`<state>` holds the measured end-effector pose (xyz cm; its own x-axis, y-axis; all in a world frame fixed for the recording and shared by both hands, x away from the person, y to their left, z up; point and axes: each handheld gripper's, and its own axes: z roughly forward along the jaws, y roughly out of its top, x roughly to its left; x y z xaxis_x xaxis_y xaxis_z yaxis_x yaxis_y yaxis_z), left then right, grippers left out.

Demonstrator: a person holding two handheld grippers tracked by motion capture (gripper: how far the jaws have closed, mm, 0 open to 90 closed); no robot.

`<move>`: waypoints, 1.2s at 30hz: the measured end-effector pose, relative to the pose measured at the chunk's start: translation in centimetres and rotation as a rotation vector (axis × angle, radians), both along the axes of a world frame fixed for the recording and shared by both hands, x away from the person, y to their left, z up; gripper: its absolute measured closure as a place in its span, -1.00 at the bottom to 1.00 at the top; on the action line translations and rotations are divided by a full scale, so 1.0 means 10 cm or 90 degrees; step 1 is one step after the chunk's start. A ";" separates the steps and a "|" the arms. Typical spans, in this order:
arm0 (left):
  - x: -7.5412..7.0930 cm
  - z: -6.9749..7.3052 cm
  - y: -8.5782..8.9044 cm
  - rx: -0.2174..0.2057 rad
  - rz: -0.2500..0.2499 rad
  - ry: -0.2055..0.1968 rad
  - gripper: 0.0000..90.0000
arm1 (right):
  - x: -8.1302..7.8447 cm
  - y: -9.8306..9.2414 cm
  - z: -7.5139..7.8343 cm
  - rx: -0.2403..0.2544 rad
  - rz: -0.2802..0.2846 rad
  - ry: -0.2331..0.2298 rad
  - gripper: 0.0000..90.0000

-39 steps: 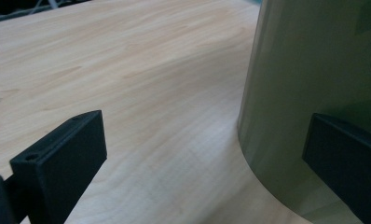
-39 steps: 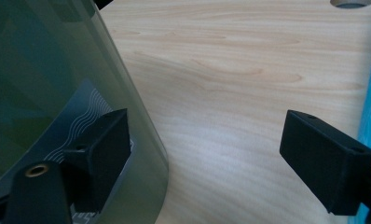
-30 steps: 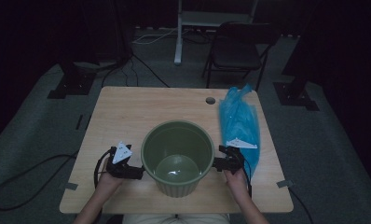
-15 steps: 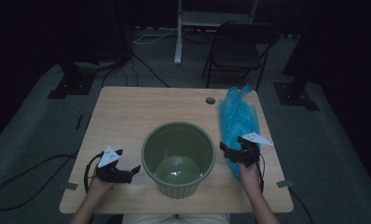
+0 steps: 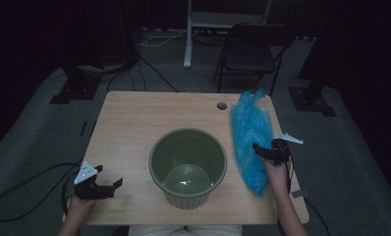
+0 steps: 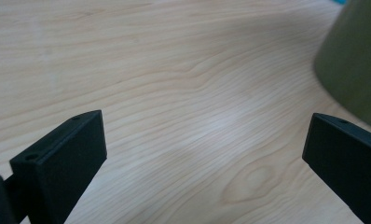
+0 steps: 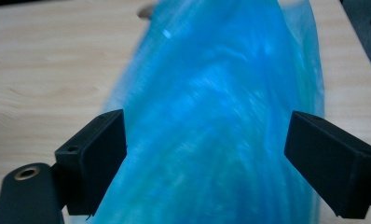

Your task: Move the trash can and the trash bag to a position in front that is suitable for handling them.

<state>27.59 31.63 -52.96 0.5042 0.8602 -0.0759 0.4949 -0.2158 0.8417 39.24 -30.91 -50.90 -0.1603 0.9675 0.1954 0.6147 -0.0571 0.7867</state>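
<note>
Jaws wide — blue bag (image 7: 211, 121) between

A light wooden table (image 5: 134, 128) with a clear grain stands on a grey carpeted floor (image 5: 41, 128), and it has a small round hole (image 5: 222, 105) near its far edge. A green bucket (image 5: 187, 167) stands upright on it, near the front edge and about midway across. A blue plastic bag (image 5: 251, 140) lies lengthwise along the right side, from near the hole down toward the front, just beside the bucket.
</note>
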 end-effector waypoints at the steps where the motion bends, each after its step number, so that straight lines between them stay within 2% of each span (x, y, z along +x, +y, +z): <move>1: 0.00 -0.02 0.01 -0.002 0.002 0.002 -1.00 | 0.02 -0.02 -0.03 -0.012 -0.008 0.011 -0.73; 6: 0.00 -0.05 -0.01 0.007 -0.003 0.005 -1.00 | 0.09 -0.17 -0.13 -0.047 -0.046 0.045 -0.72; 9: 0.01 -0.05 -0.01 -0.002 -0.007 0.007 -1.00 | 0.14 -0.25 -0.21 -0.054 -0.065 0.069 -0.71; 12: 0.01 -0.05 -0.01 -0.002 -0.010 0.007 -1.00 | 0.16 -0.28 -0.26 -0.062 -0.075 0.079 -0.71; 15: 0.00 -0.06 -0.01 -0.002 -0.014 0.008 -1.00 | 0.18 -0.27 -0.29 -0.056 -0.080 0.073 -0.75; 17: 0.00 -0.06 0.00 -0.009 -0.014 0.009 -1.00 | 0.19 -0.25 -0.32 -0.058 -0.071 0.077 -0.75; 20: 0.00 -0.07 0.00 -0.008 -0.013 0.010 -1.00 | 0.21 -0.19 -0.36 -0.084 -0.060 0.088 -0.75; 21: 0.01 -0.07 0.00 -0.008 -0.013 0.011 -1.00 | 0.21 -0.16 -0.37 -0.095 -0.058 0.087 -0.68; 22: 0.01 -0.07 0.00 -0.007 -0.013 0.010 -1.00 | 0.20 -0.13 -0.36 -0.121 -0.049 0.085 -0.49; 26: 0.01 -0.08 0.00 -0.007 -0.013 0.011 -1.00 | 0.17 -0.06 -0.31 -0.133 -0.007 0.086 0.05; 28: 0.01 -0.08 0.00 -0.006 -0.013 0.011 -1.00 | 0.15 -0.04 -0.32 -0.132 -0.002 0.080 0.19; 30: 0.00 -0.08 0.00 -0.008 -0.015 0.010 -1.00 | 0.12 -0.02 -0.32 -0.129 0.002 0.072 0.41; 31: 0.00 -0.08 0.00 -0.008 -0.015 0.010 -1.00 | 0.12 -0.02 -0.32 -0.129 0.002 0.072 0.41; 32: 0.00 -0.07 0.00 -0.010 -0.017 0.009 -1.00 | 0.11 -0.02 -0.32 -0.128 0.008 0.068 0.54; 33: -0.01 -0.07 0.00 -0.011 -0.019 0.007 -1.00 | 0.08 -0.01 -0.33 -0.122 0.019 0.061 0.75; 35: -0.01 -0.07 0.00 -0.012 -0.023 0.009 -1.00 | 0.06 -0.02 -0.32 -0.099 0.037 0.068 0.82; 36: -0.01 -0.07 0.00 -0.012 -0.022 0.008 -1.00 | 0.06 -0.03 -0.31 -0.082 0.056 0.080 0.85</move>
